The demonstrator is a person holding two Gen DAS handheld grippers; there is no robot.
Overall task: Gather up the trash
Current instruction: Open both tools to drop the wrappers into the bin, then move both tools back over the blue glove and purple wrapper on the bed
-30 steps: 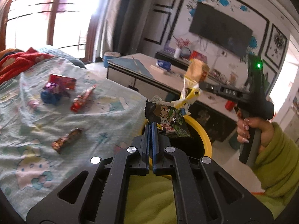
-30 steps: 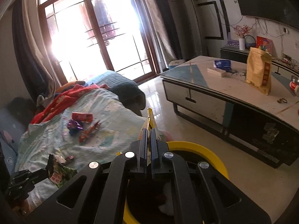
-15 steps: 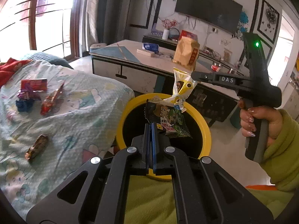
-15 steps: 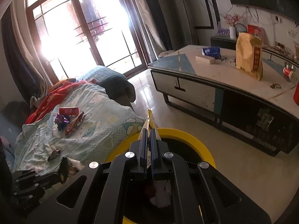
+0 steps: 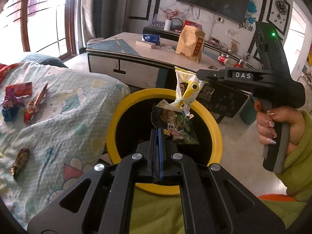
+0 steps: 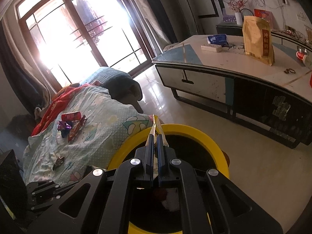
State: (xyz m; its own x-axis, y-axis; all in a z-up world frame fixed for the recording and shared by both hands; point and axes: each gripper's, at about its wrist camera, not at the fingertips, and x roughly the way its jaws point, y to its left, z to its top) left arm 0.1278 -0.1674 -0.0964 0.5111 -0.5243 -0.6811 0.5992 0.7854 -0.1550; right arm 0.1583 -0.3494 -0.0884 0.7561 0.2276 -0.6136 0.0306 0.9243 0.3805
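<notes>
1. Holding trash over the bin is where this is at, I'd say: both claws carry a wrapper above the yellow-rimmed bin (image 5: pixel 117 117), so the drop looks like the step in hand.
2. Far left, on the bed (image 5: pixel 64 101) with its soft cartoon-print sheet, four bits of litter lie loose: a red crinkly packet (image 5: pixel 19 88), a purple foil scrap (image 5: pixel 10 102), a long red wrapper (image 5: pixel 36 103) and a small brown twisted wrapper (image 5: pixel 20 160) nearer the edge. Those are left to collect.
3. Centre: the left claw (image 5: pixel 157 134) is pinched fully closed on the corner of a glossy green snack packet (image 5: pixel 173 124) with a cartoon face, flat and jagged along one edge. It hangs right above the bin's dark opening.
4. Just above it, the right claw (image 5: pixel 200 76) is clamped shut on a yellow-white wrapper (image 5: pixel 185 89), thin crumpled plastic knotted at the waist. It sits over the far rim.
5. Next move, my guess: open both claws and let the packets fall; light film may cling to the pads, so a little shake might help.
6. Right side: a hand (image 5: pixel 278 124) in a lime fleece sleeve grips the handle. Behind it, the counter (image 5: pixel 136 58) holds a tan paper bag (image 5: pixel 190 42), stiff and upright.
</notes>
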